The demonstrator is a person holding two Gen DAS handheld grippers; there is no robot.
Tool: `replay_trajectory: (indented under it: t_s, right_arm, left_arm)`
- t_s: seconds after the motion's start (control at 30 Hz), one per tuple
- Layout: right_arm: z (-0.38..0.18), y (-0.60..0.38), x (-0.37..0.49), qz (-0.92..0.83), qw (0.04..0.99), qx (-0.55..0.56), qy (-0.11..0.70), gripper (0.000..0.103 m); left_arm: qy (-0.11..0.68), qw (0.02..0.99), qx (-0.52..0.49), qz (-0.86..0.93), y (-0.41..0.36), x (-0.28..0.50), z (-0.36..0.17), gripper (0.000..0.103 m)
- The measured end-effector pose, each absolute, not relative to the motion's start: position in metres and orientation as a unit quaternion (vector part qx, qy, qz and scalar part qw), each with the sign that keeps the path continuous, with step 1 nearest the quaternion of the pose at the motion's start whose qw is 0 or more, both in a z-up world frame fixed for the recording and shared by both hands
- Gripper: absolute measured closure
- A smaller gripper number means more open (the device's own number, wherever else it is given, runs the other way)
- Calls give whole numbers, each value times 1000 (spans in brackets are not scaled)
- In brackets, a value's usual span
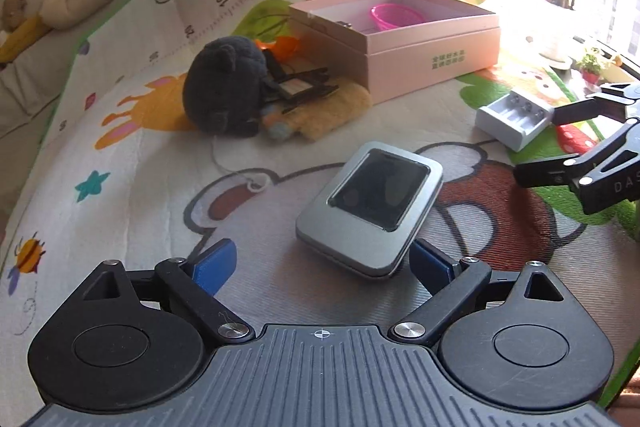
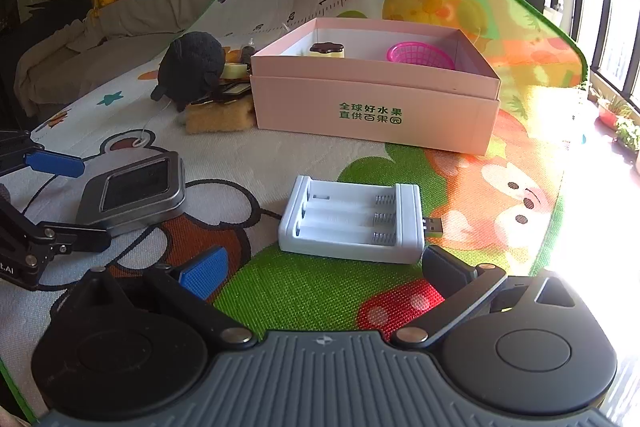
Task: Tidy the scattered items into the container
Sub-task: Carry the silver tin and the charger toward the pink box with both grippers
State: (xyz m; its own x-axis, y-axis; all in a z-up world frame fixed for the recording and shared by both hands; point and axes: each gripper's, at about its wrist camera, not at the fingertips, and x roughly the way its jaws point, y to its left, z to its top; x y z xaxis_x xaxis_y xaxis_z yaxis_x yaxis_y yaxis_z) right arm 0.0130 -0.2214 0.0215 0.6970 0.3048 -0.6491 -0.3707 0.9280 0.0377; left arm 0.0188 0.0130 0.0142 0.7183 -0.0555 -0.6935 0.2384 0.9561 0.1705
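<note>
A silver tin with a dark window lies on the play mat. My left gripper stands open, and the tin's near end sits between its blue fingers, close to the right one. In the right wrist view the same tin shows with the left gripper wide around it. A white battery charger lies just ahead of my open right gripper, untouched. The pink box stands behind, holding a pink basket and a small chocolate-topped toy.
Left of the pink box sits a pile: a dark plush, a yellow fuzzy piece and small dark items. The right gripper reaches in beside the charger. A sofa with soft toys lies beyond the mat.
</note>
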Motion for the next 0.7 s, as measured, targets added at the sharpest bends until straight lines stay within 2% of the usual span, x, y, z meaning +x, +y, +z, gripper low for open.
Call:
replay_trajectory:
  t_s: [0.13,0.23,0.47,0.7]
  right_arm:
    - [22,-221,14,183,920,-49,343,0]
    - [22,-222,13,186,920,-44,343,0]
    - [23,-221,13,184,916,-41,354,0]
    - [20,-220,9,184,918,-54,347,0]
  left_arm:
    - [369,924,95,-4,39,34,17,6]
    - [369,928,55,-20,45,36,22,5]
    - [344,931,53,-107,6,32,25,2]
    - [347,934,51,-68,-14,53,11,1]
